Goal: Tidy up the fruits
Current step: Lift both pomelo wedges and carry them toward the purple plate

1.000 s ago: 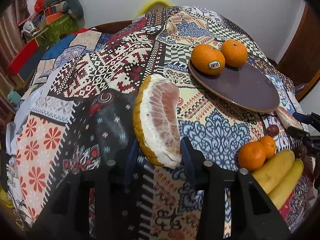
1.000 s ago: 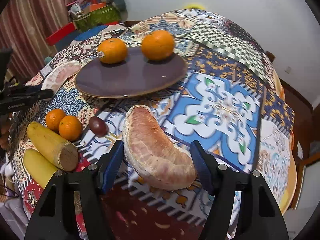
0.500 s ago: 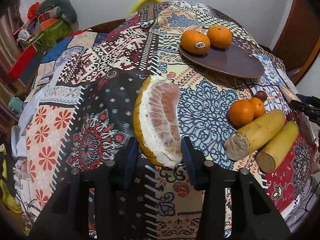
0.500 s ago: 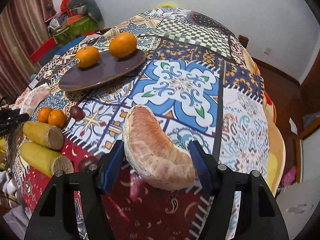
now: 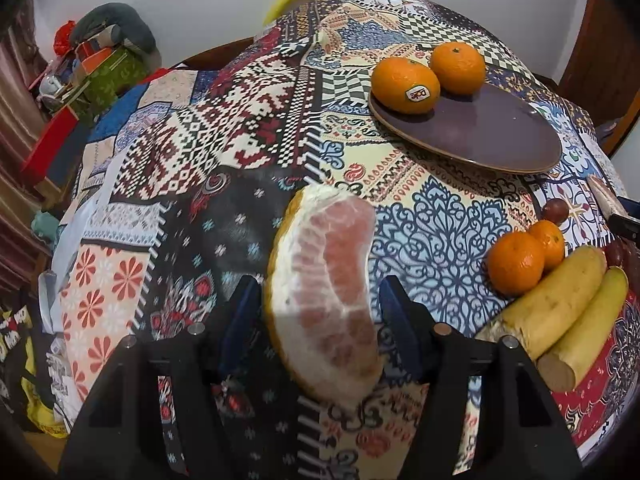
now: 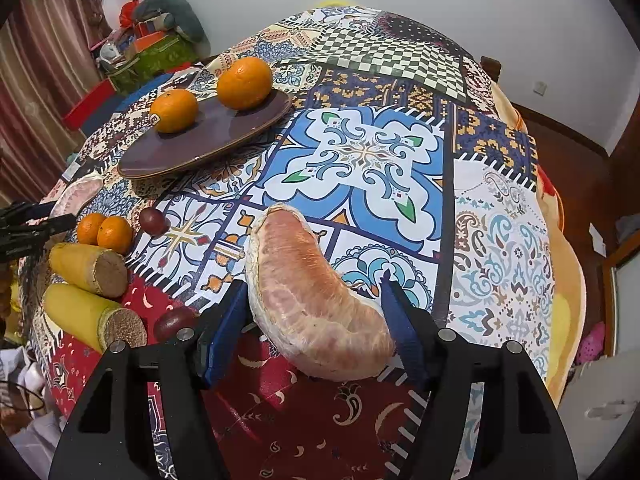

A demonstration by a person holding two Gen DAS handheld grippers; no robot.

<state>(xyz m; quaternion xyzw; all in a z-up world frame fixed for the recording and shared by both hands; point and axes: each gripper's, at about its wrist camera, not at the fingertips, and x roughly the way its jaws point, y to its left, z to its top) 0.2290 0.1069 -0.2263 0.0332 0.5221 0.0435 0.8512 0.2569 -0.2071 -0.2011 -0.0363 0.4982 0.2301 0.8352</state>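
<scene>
Two claws, one pomelo piece apiece. Left claw [image 5: 318, 284] first: spread, just opened wider, with a sliver of daylight showing on either side of the rind-on pomelo wedge [image 5: 324, 280]. Not gripping it, then. Wedge upright between the pads, yellow rind to the left, pink flesh to the right, seemingly resting on the patchwork cloth [image 5: 200, 152] of the worktop.

Over to the right claw [image 6: 314, 284]: pinching the peeled pomelo segment [image 6: 308, 292], blue pads pressed against both flanks, curved back facing up, above the red patch at the near edge of the worktop.

Moving outward from the left claw: to its right, two small mandarins [image 5: 516, 264] touching each other, snug against two yellow cut-ended pieces [image 5: 560, 300] lying side by side. Just behind the mandarins, a dark red fruit [image 5: 556, 210]. Farther back, a brown plate [image 5: 500, 132] carrying two oranges [image 5: 406, 84] at its far left rim, one with a sticker.

From the right wrist, same plate up at the left, and a second dark red fruit [image 6: 174, 322] just beside the nearer yellow piece, left of the claw. Beyond the worktop, at the far left, a pile of boxes and cushions [image 6: 160, 40] against the wall.
</scene>
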